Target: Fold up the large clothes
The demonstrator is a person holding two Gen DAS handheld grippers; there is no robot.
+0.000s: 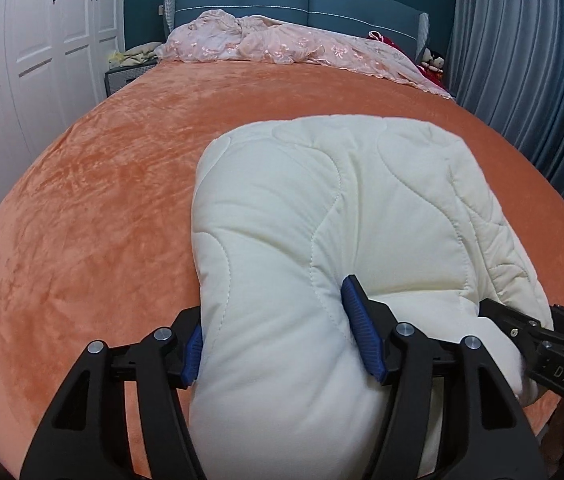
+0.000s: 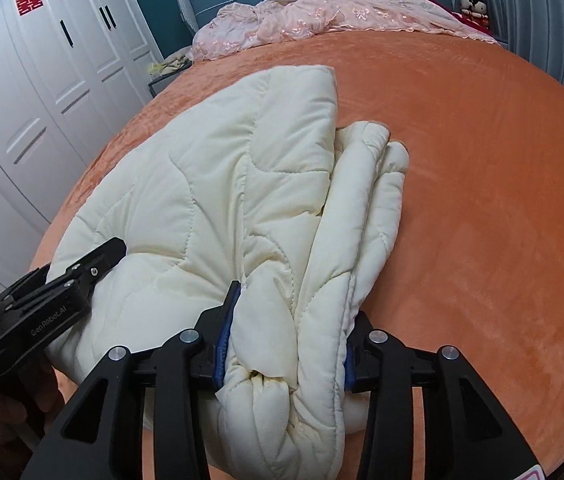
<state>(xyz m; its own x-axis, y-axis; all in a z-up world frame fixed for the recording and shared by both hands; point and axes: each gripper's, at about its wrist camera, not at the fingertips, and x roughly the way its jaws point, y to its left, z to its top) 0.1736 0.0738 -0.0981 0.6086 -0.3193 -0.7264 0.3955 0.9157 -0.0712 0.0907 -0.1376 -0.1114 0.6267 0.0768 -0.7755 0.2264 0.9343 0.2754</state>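
A thick cream quilted garment, folded into a bundle, lies on the orange bedspread. My left gripper is shut on the bundle's near left end, blue pads pressing into the padding. My right gripper is shut on the near right end, where several stacked layers show. The garment also fills the middle of the right wrist view. The right gripper shows at the right edge of the left wrist view. The left gripper shows at the left of the right wrist view.
A pink embroidered cover lies crumpled at the head of the bed by the blue headboard. White wardrobes stand to the left. Grey curtains hang to the right. A small nightstand stands left of the bed.
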